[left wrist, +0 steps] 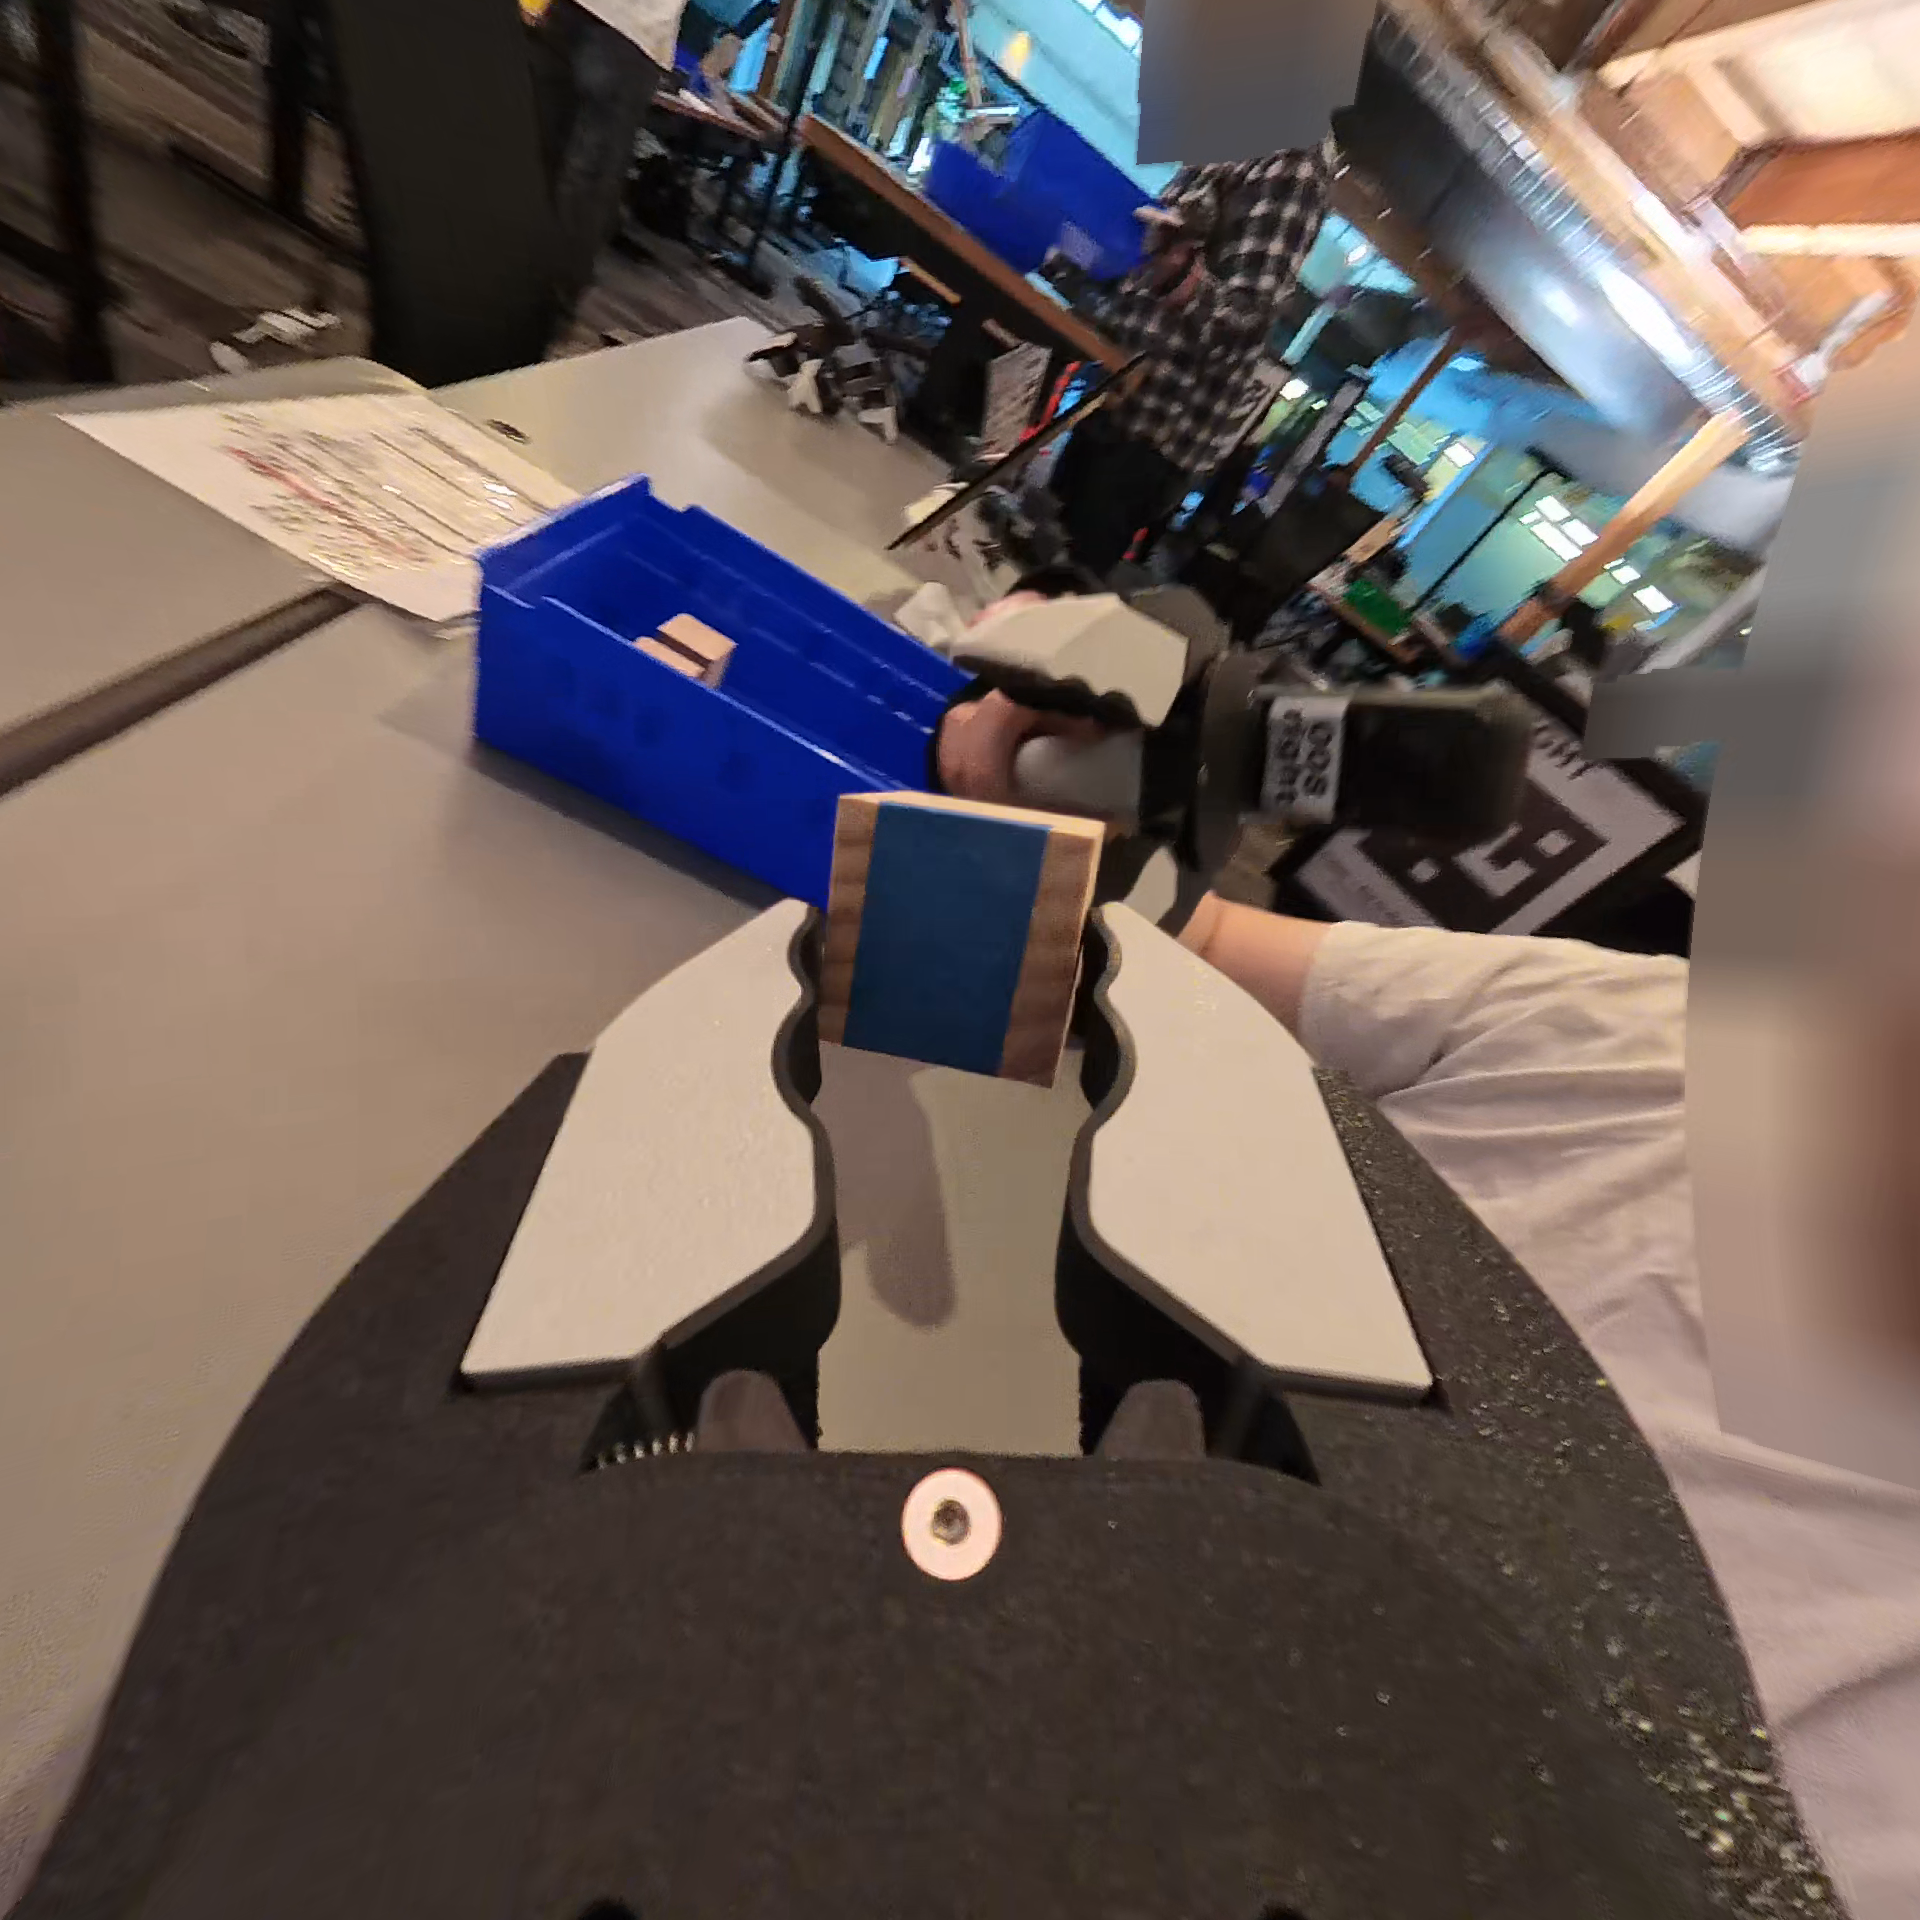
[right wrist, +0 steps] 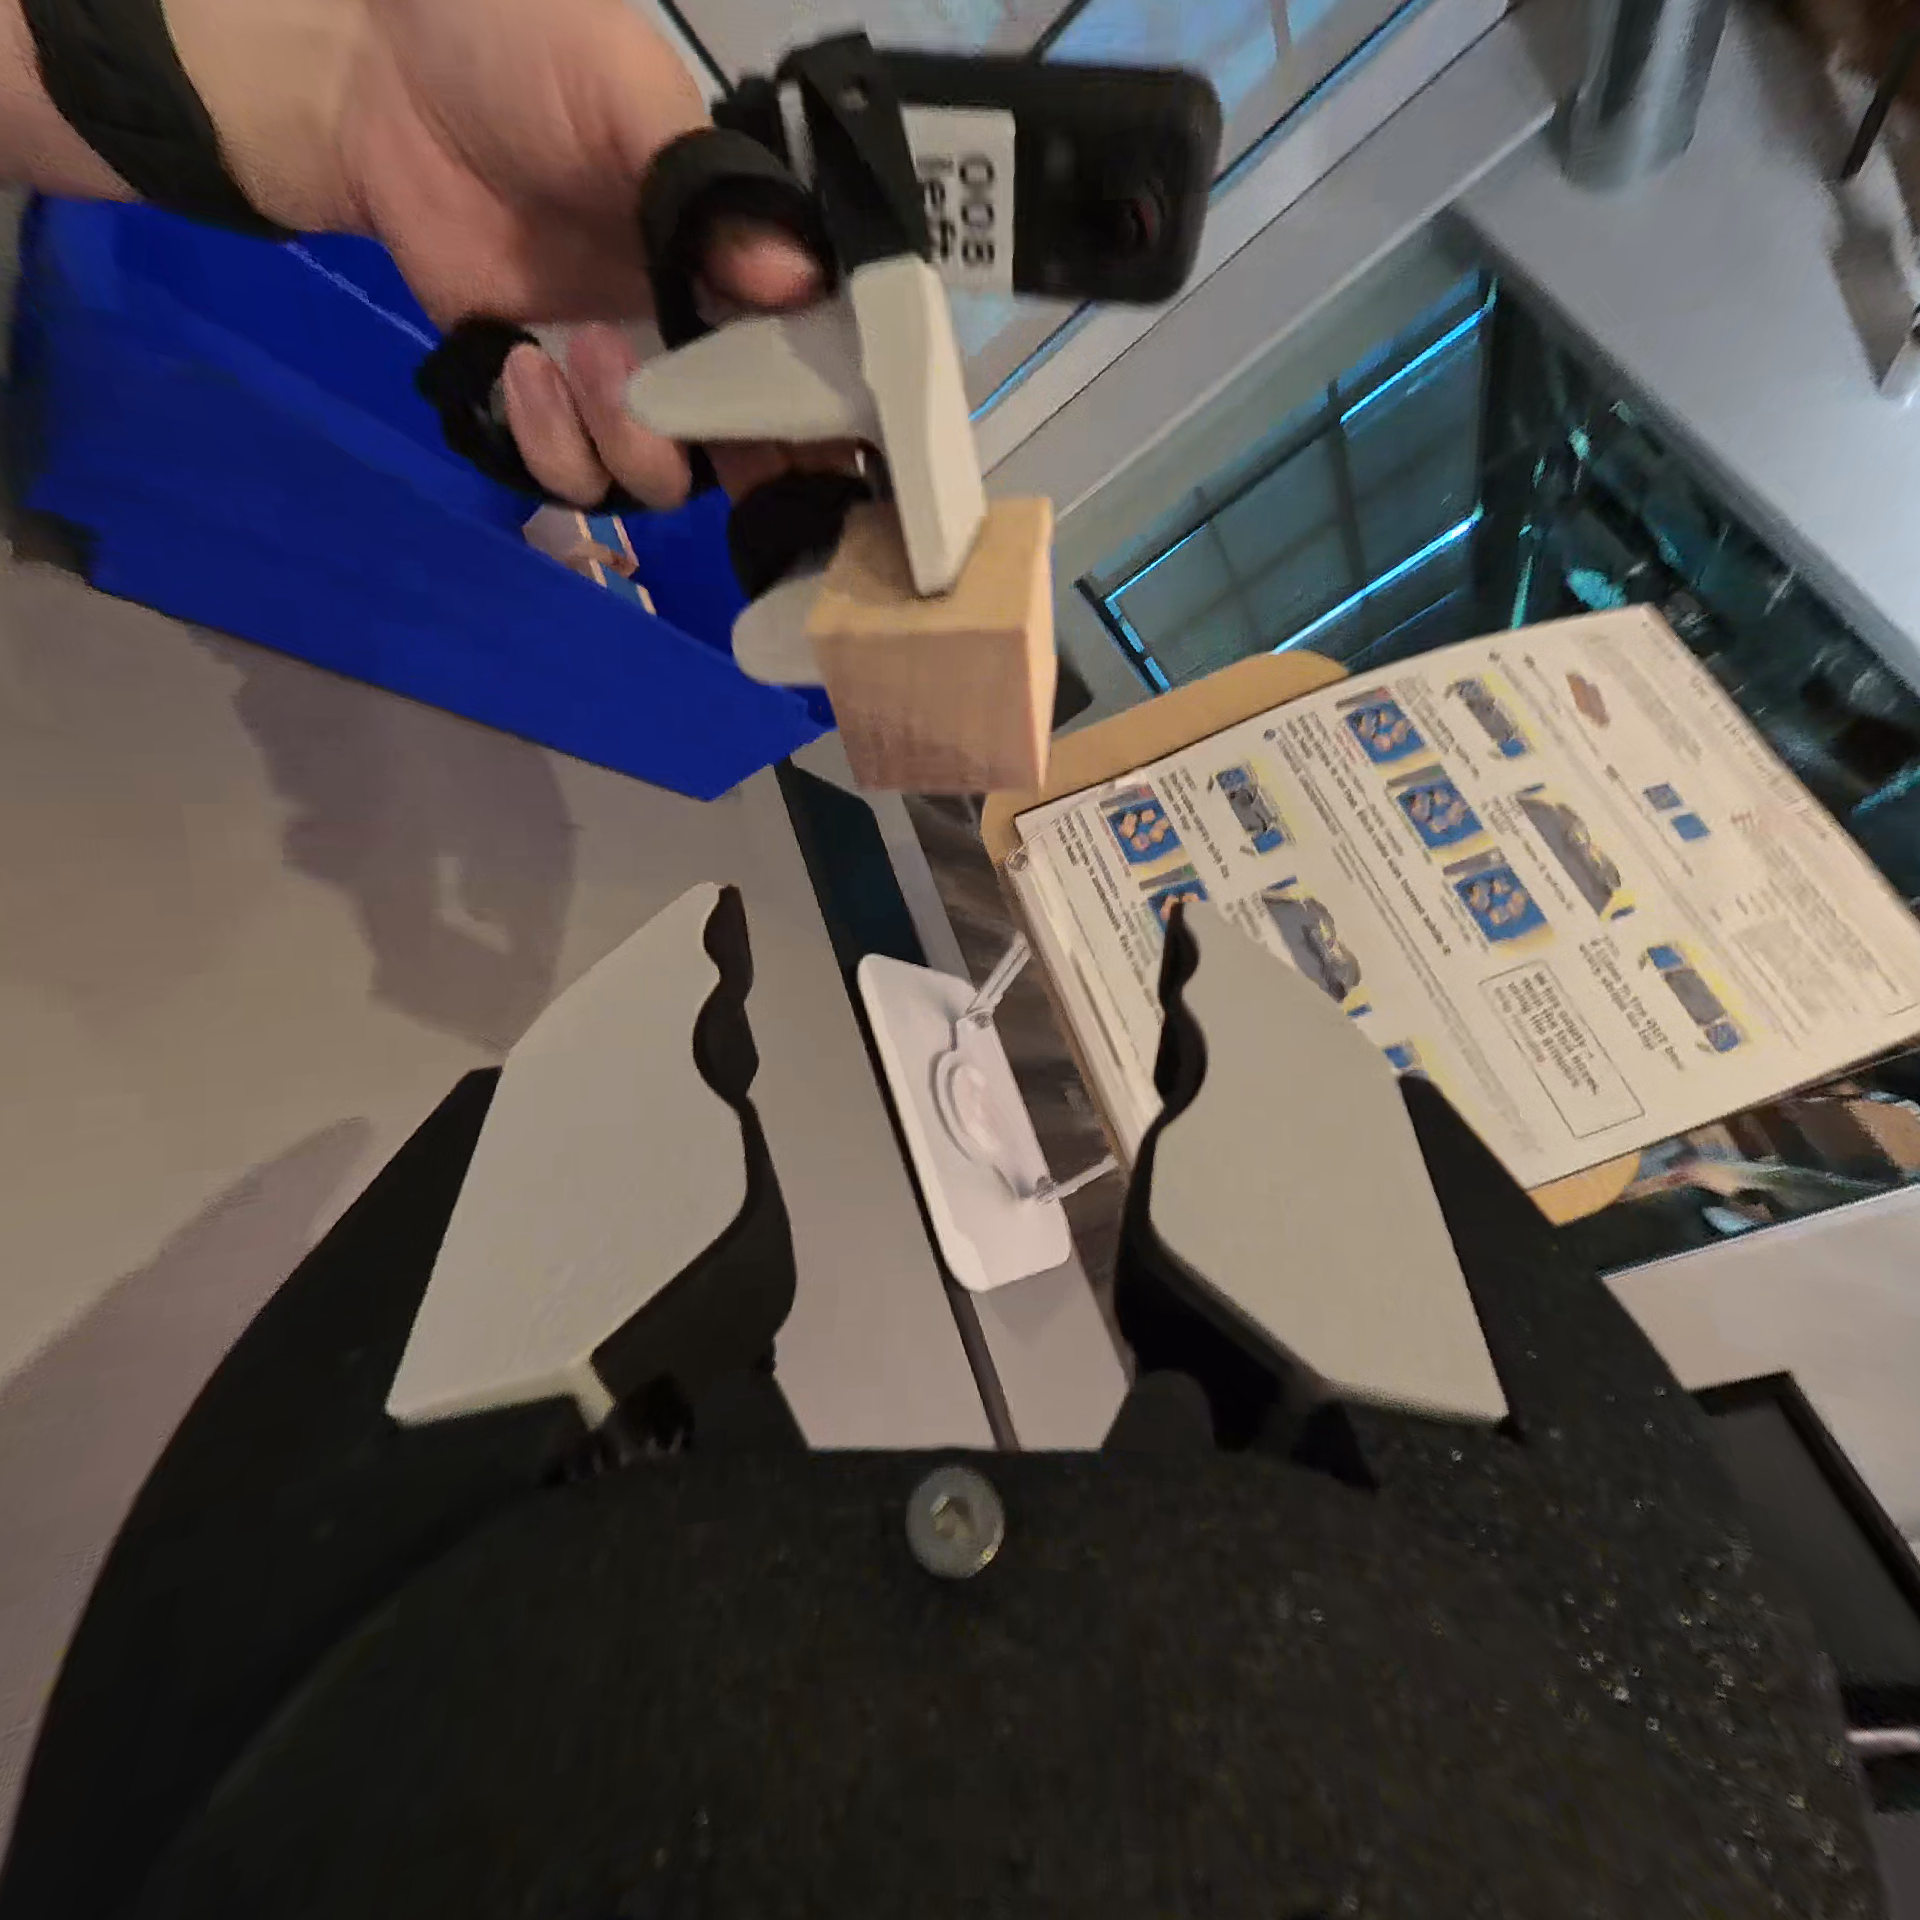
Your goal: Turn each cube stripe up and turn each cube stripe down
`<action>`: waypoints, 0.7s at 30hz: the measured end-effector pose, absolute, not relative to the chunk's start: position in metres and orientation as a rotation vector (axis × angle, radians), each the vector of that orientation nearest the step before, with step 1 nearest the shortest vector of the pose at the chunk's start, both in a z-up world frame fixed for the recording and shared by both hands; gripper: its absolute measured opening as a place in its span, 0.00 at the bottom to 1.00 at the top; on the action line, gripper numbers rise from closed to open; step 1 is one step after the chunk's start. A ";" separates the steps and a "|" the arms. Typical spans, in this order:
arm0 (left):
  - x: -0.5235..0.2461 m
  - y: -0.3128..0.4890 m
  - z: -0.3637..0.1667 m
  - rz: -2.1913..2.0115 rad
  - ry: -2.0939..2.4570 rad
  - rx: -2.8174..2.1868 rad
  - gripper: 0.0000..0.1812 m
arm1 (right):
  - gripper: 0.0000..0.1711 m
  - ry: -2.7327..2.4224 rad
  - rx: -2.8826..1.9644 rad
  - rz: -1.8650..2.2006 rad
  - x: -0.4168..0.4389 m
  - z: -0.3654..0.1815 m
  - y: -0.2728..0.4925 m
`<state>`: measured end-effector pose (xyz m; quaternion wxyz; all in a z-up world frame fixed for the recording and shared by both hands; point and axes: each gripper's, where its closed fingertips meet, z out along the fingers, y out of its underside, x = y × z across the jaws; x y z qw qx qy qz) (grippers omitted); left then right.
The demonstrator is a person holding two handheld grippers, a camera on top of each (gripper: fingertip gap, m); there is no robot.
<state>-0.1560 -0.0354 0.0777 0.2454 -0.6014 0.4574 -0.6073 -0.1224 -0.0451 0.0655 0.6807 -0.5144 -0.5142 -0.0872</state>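
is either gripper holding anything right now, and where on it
The left gripper holds a wooden cube off the table, fingers clamped on two opposite plain sides, blue stripe facing its camera. The right gripper is open and empty.

Grey tabletop [left wrist: 260, 935], split by a dark seam. Resting directly on it: a blue bin [left wrist: 665, 727] just beside the seam, a printed sheet [right wrist: 1507, 862] across the seam on a tan backing, and a small white plate [right wrist: 977, 1122] along the seam.

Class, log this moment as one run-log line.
left gripper: shut on wooden cube, blue stripe facing camera, held aloft | right gripper: open, empty | blue bin: another cube inside
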 end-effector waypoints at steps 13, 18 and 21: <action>-0.126 -0.080 0.074 -1.854 1.288 -1.634 0.26 | 0.36 -1.092 -1.015 -0.273 -0.142 0.073 -0.059; -0.125 -0.085 0.073 -1.845 1.330 -1.608 0.26 | 0.27 -1.092 -0.991 -0.266 -0.141 0.076 -0.064; -0.127 -0.087 0.078 -1.879 1.337 -1.583 0.26 | 0.27 -1.099 -0.995 -0.246 -0.141 0.079 -0.067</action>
